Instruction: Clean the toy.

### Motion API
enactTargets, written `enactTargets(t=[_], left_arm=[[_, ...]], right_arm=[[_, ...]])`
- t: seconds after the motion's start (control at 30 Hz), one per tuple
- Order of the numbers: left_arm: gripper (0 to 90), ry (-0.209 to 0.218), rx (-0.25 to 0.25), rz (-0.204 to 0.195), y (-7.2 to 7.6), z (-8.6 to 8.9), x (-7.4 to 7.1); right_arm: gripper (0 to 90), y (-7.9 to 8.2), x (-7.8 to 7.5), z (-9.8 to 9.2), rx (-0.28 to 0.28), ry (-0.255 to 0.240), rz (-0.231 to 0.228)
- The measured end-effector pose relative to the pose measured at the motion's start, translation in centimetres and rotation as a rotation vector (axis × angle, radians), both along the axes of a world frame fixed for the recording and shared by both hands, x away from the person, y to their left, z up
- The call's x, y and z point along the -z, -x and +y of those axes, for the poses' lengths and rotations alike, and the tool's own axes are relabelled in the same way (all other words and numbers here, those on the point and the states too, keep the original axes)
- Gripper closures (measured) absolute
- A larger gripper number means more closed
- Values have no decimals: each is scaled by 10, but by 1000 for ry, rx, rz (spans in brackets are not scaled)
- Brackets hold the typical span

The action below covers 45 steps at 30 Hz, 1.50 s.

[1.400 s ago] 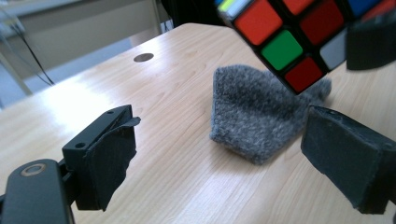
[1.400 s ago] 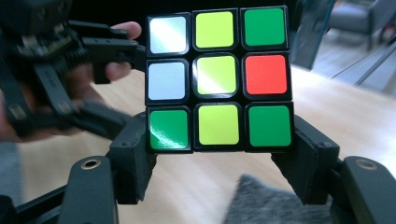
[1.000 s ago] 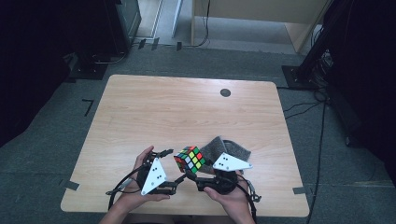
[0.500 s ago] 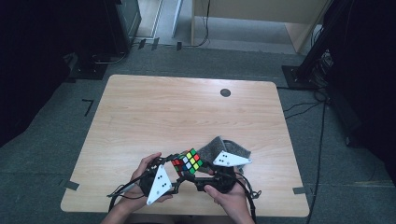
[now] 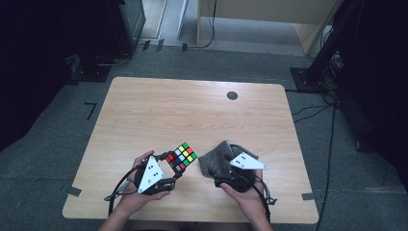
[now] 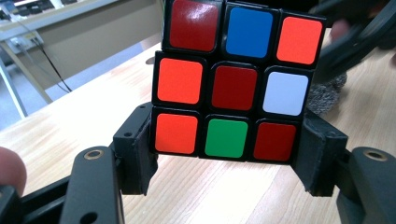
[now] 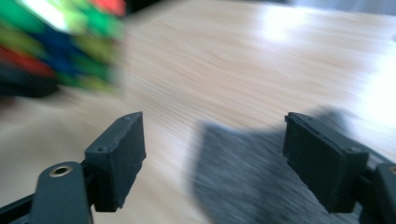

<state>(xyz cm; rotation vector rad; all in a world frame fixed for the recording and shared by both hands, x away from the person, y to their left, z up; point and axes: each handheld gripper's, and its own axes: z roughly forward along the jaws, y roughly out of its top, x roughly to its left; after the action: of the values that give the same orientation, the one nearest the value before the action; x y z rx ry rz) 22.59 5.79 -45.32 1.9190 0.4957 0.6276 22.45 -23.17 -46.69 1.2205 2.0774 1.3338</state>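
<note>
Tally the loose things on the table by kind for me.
Puzzle cube: 1, clamped in the left gripper
Grey cloth: 1, on the table under the open right gripper
Total: 2

Puzzle cube held at the near edge of a wooden table

A multicoloured puzzle cube (image 5: pixel 180 156) is gripped by the left gripper (image 5: pixel 169 169), just closed on it, near the front of the light wooden table (image 5: pixel 192 110). Just to its right, a grey cloth (image 5: pixel 217 162) is lain on the tabletop beneath the right gripper (image 5: pixel 231 168), whose jaws have just been opening. A small dark round mark (image 5: pixel 232 95) is seen towards the far edge.
</note>
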Motion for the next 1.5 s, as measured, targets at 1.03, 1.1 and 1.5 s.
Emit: enactTargets(t=[1.03,1.1,1.5], left_arm=[[338,96,23,96,-4,5,-2],[338,102,20,106,-4,4,-2],[338,78,41,129,-5,1,1]], right_arm=[[637,-13,55,-5,184,253,53],[716,-13,55,-5,179,255,48],[779,8,4,-13,76,-66,-90]])
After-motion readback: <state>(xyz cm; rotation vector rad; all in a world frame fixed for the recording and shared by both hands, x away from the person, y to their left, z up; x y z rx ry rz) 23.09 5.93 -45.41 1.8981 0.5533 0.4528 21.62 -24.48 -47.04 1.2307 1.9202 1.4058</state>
